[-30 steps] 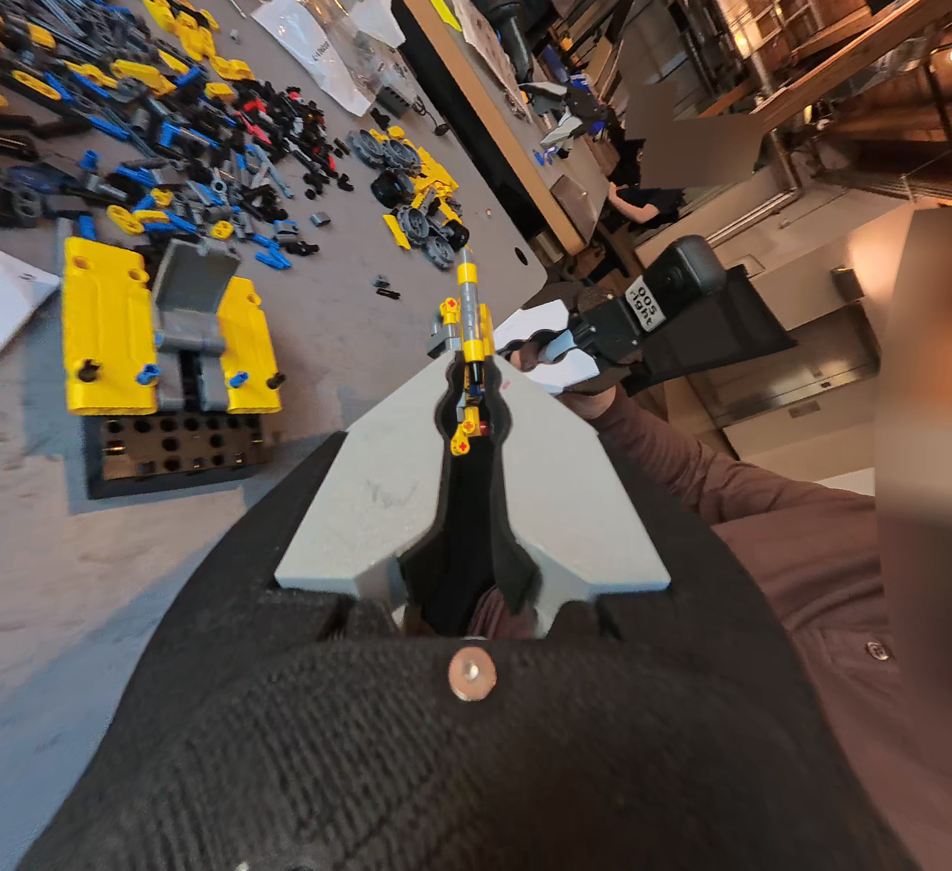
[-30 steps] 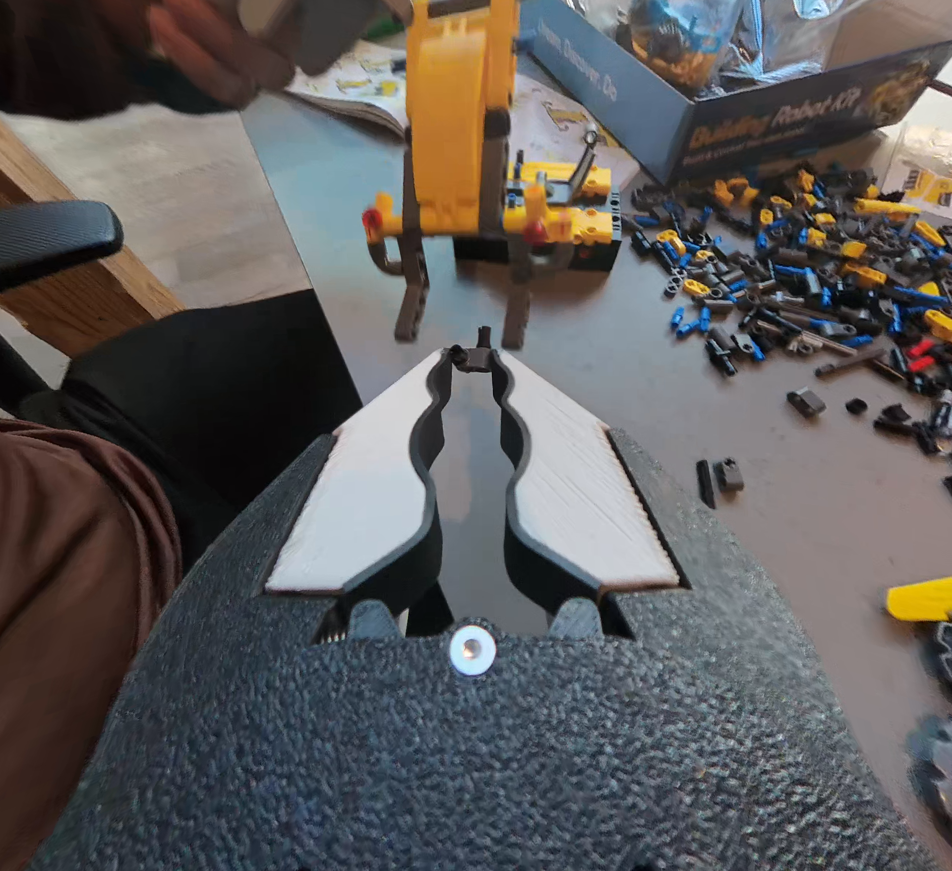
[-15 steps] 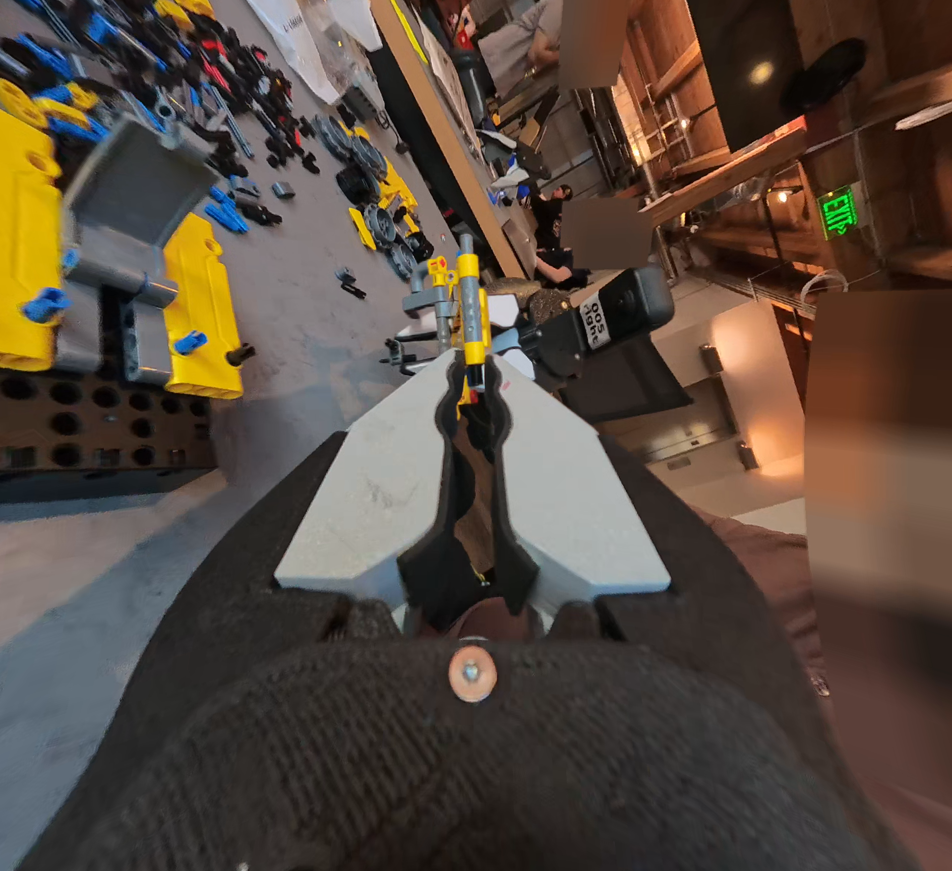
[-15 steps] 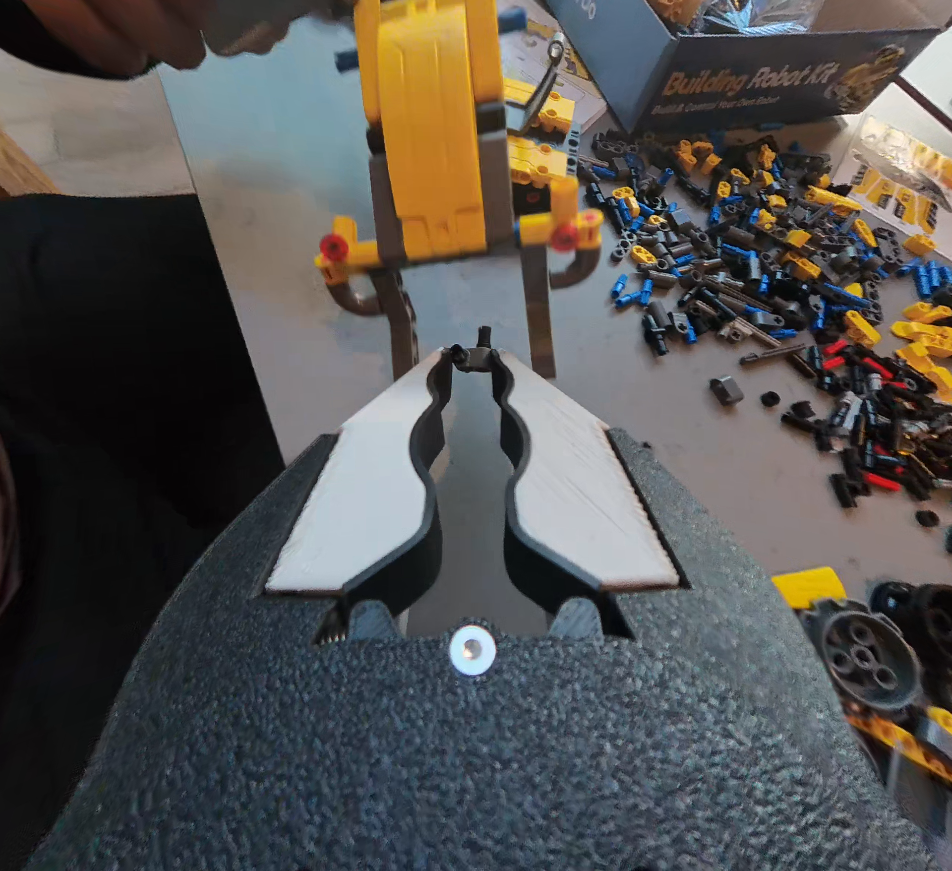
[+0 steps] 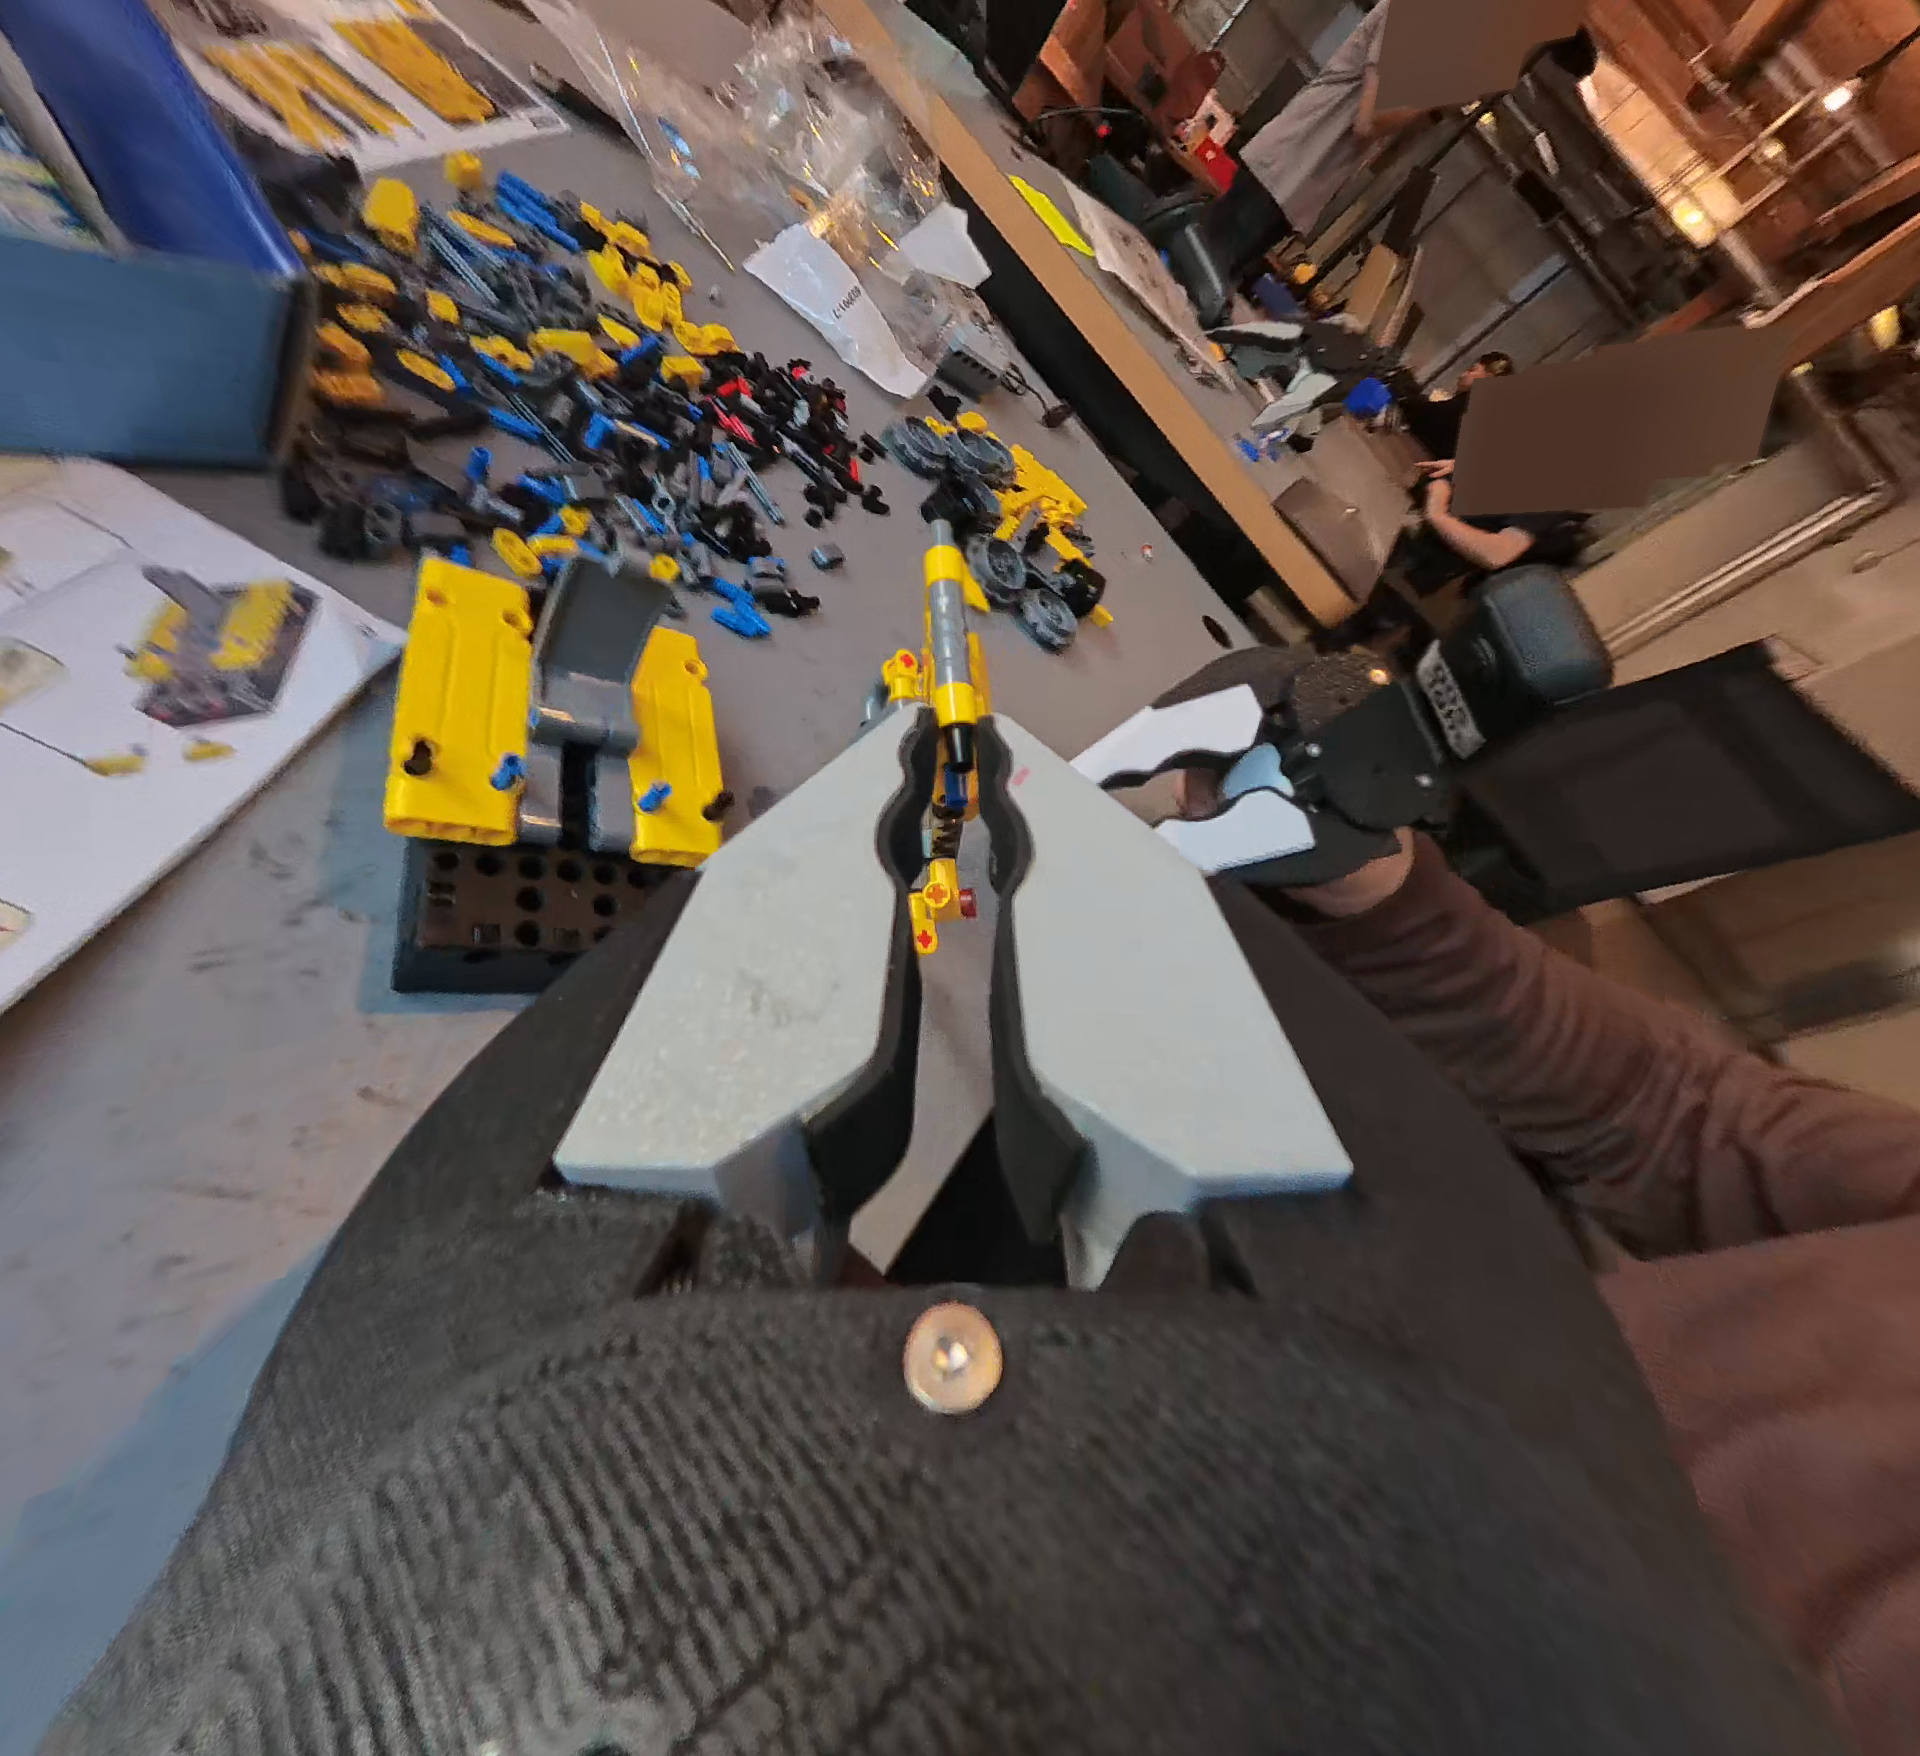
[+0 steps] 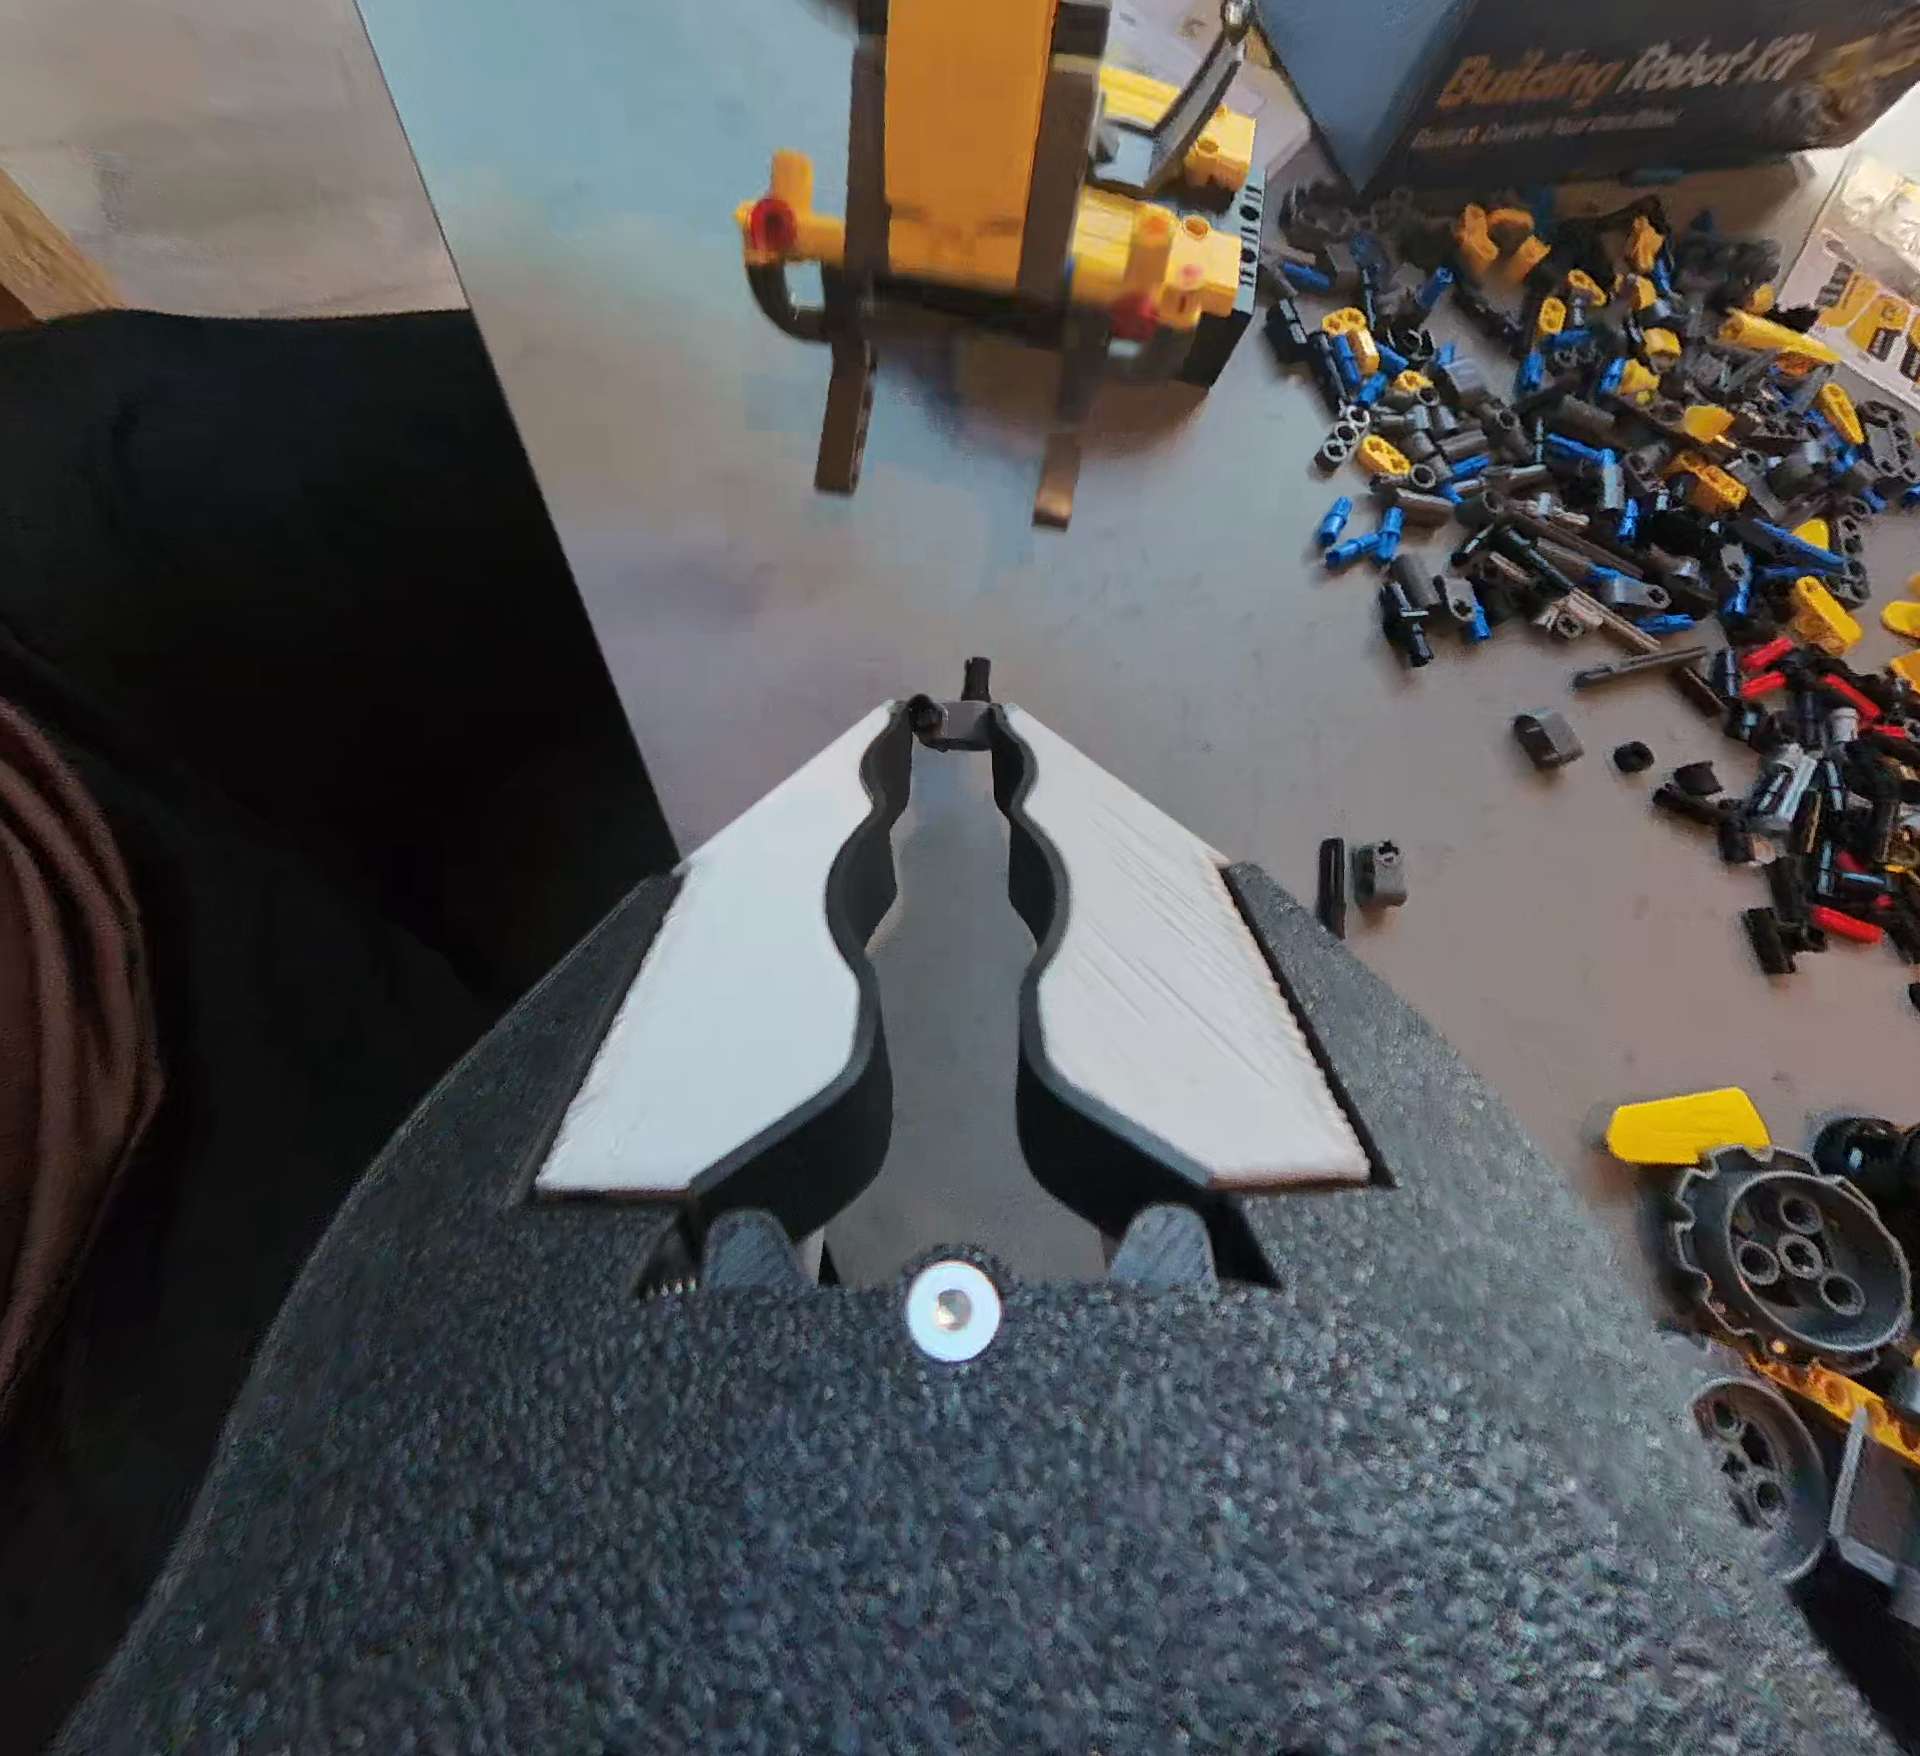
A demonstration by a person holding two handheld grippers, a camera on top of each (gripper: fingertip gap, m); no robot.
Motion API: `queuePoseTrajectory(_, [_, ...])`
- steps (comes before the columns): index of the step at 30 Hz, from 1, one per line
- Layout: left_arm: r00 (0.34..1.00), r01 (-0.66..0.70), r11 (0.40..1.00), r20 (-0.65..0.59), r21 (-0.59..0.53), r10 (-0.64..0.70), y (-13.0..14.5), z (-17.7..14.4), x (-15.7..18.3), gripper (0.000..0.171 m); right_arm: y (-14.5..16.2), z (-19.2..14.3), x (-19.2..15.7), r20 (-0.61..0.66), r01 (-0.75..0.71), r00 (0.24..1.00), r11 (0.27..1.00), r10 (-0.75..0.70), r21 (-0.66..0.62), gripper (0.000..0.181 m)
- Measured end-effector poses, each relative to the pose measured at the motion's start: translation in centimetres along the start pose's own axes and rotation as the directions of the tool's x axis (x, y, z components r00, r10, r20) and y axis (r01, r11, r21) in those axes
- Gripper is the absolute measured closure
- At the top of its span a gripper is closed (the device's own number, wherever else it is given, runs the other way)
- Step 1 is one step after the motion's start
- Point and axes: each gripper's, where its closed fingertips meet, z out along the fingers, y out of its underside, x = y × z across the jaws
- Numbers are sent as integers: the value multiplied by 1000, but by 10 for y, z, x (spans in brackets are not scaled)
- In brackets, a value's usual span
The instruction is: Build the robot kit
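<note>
L gripper [image 5: 951,730] clamped on yellow-grey toy-brick piece [image 6: 966,96], held up over table [image 5: 208,1083]. R gripper [image 6: 956,719] pinching small dark peg [image 6: 961,719] at tips, just below the piece. Loose bricks [image 6: 1610,480] piled to R; yellow model [image 5: 551,730] sitting near L.

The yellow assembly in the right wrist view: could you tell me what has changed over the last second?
The yellow assembly slid up and rightward in the frame, its top now cut off. The left gripper stays shut on it, and the right gripper still pinches the small dark connector.
</note>
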Motion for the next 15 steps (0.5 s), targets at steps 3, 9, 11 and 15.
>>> queuePoseTrajectory(3, [960, -237, 971, 146, -27, 239, -20, -6, -1, 166, 1, -2, 4, -2, -18, 1000, 1000, 18, 12, 170])
queuePoseTrajectory(9, [804, -524, 824, 195, -217, 562, 7, 19, 24, 166, -7, -15, 15, 2, -88, 996, 993, 88, 76, 170])
queuePoseTrajectory(11, [799, -535, 809, 167, -244, 578, 26, 31, 30, 166, -8, -20, 19, -2, -100, 995, 991, 101, 93, 170])
queuePoseTrajectory(15, [839, -493, 840, 132, -227, 528, 46, 45, 39, 166, -9, -28, 24, -3, -128, 992, 985, 129, 118, 170])
